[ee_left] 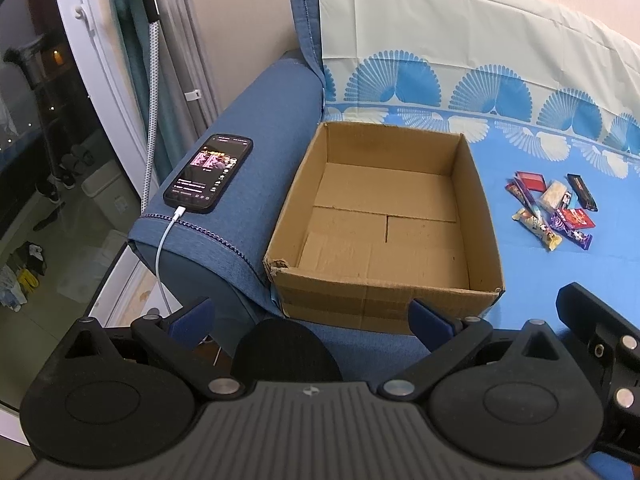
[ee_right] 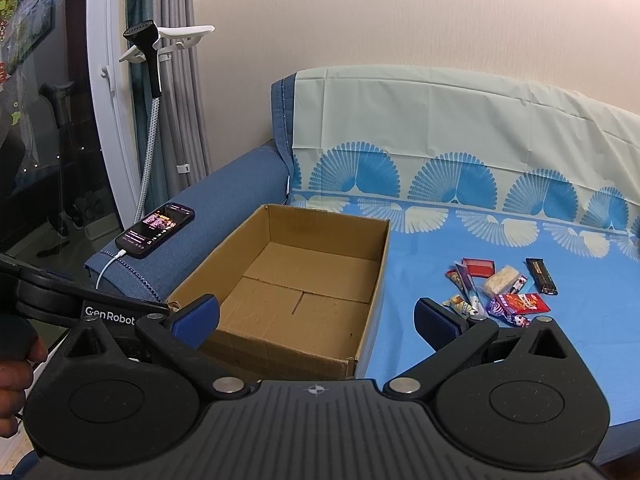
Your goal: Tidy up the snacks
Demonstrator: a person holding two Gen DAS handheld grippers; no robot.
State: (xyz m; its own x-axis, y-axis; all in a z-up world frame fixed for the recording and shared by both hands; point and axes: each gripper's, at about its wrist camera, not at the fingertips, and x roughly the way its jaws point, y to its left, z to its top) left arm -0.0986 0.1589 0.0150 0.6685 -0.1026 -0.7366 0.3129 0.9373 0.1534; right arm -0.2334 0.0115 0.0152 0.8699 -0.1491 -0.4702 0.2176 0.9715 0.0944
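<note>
An empty open cardboard box (ee_left: pixel 484 216) (ee_right: pixel 378 276) sits on the blue sheet of a sofa. To its right lies a small pile of wrapped snacks (ee_left: pixel 554 210) (ee_right: pixel 502 292), among them a black bar (ee_left: pixel 582 192) (ee_right: pixel 541 276) and a red pack (ee_right: pixel 522 304). My left gripper (ee_left: pixel 312 318) hovers open in front of the box's near wall, nothing between its blue pads. My right gripper (ee_right: pixel 316 316) is open too, held over the box's near right corner, with the snacks just beyond its right finger (ee_right: pixel 434 322).
A phone (ee_left: pixel 208 174) (ee_right: pixel 156 230) on a white charging cable lies on the blue armrest (ee_left: pixel 260 120) left of the box. A garment steamer (ee_right: pixel 146 64) and curtains stand by the glass door at left. A hand (ee_right: pixel 16 384) holds the left gripper's body.
</note>
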